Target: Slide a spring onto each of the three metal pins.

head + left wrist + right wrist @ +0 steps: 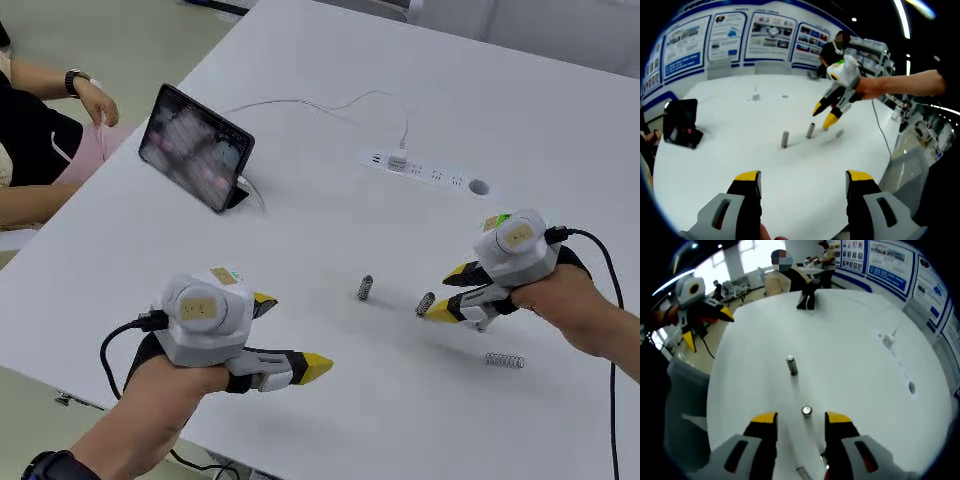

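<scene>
- The white table [330, 420] has a broad, plain, matte top that runs away toward its far edge in the head view.
- A dark tablet [195, 147] stands propped near the table's left edge with its screen lit.
- A white power strip [420, 170] lies flat on the far side. A thin cable [405, 130] is plugged into it, and a round hole [479, 187] in the tabletop sits just beside its end.
- A seated person [25, 140] is at the far-left corner, wearing a wristwatch on one arm.
- In the left gripper view, blue-and-white posters [740, 35] line the wall behind the table, and a strip light [902, 17] glows overhead.
- Two pins stand upright mid-table, near each other: the first pin [365, 288] and the second pin [425, 304]. Both look ribbed, like a coil around a shaft.
- A loose spring [505, 360] lies on its side on the bare top, near the right hand.
- The right gripper [445, 293] has its jaws parted. Its yellow tips flank the second pin, and I cannot tell whether they touch it.
- The left gripper [290, 335] has its jaws spread wide and holds nothing. It is over the near-left part of the table, well apart from the pins.
</scene>
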`<state>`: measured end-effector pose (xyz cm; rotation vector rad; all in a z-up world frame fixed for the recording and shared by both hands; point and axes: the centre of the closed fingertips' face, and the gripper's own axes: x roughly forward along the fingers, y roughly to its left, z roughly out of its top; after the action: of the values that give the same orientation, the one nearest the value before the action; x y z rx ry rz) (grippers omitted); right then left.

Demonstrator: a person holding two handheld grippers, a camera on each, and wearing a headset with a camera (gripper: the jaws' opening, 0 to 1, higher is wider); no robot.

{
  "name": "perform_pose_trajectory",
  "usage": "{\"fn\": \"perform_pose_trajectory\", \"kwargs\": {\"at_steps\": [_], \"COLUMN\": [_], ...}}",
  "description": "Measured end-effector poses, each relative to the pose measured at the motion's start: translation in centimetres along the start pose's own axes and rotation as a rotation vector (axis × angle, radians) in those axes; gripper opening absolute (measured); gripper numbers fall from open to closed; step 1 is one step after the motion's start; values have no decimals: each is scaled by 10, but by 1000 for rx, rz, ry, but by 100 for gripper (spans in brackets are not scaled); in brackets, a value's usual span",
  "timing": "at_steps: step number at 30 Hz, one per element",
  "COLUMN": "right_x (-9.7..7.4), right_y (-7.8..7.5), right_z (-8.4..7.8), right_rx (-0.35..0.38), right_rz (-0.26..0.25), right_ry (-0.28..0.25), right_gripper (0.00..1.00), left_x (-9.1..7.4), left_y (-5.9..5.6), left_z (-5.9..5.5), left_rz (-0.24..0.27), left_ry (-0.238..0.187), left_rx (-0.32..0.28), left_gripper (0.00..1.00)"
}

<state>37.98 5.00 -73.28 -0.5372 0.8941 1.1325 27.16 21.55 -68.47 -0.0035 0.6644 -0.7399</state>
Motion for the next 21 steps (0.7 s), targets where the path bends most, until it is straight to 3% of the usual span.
{"fn": "perform_pose_trajectory", "kwargs": {"at_steps": [7, 21], "right_x": [-13, -27], "right_y": [5, 5], "right_z": [12, 9], "right_rx": [121, 198], "right_rz": [9, -12], "right_ry": [-139, -213], "right_gripper": [40, 40], "left_x": [1, 7], "left_y": [-2, -9], "left_z": [2, 7], "left_rz": [-5, -21], "left_ry": [-5, -9], "left_rx": [-1, 12], "left_gripper": [70, 70]}}
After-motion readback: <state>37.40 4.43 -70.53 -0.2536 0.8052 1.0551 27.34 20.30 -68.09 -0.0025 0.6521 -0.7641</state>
